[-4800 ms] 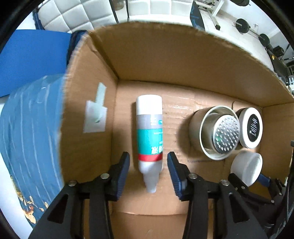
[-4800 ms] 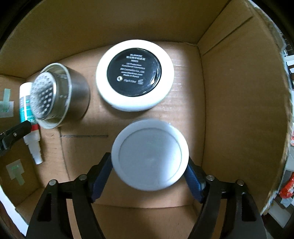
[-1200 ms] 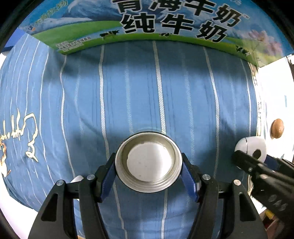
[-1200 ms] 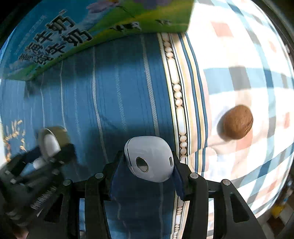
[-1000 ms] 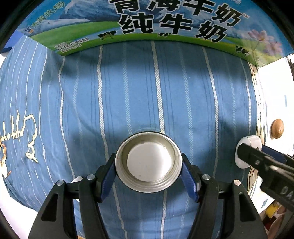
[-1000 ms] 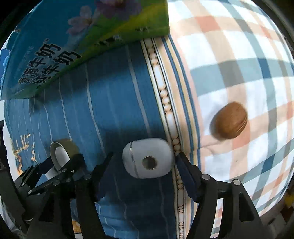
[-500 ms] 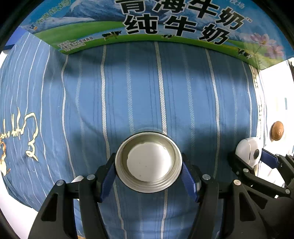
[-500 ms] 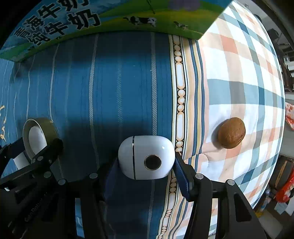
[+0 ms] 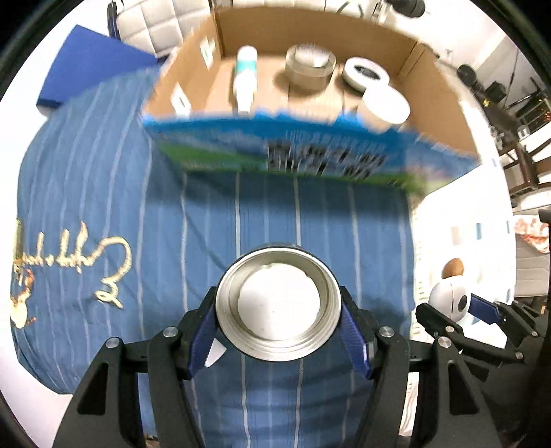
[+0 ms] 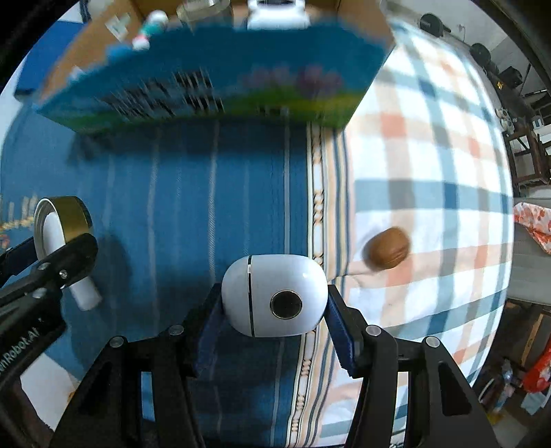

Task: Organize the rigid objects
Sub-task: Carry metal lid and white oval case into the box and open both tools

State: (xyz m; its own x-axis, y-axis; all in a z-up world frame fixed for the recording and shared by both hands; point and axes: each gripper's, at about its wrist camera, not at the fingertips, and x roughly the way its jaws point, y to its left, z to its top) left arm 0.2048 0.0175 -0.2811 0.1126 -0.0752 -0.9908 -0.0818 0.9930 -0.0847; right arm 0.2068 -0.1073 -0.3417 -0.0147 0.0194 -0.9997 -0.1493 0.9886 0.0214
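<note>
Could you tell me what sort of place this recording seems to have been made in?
Most likely a bedroom at home, used partly as a gym. The work surface looks like a bed: a blue striped quilt beside checked bedding, a white tufted panel behind, and what look like weight plates on the floor.

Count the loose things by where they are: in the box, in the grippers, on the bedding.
In the open cardboard box: 4
Held in grippers, round metal lid and white oval case: 2
On the bedding, brown walnut: 1
Total: 7
</note>
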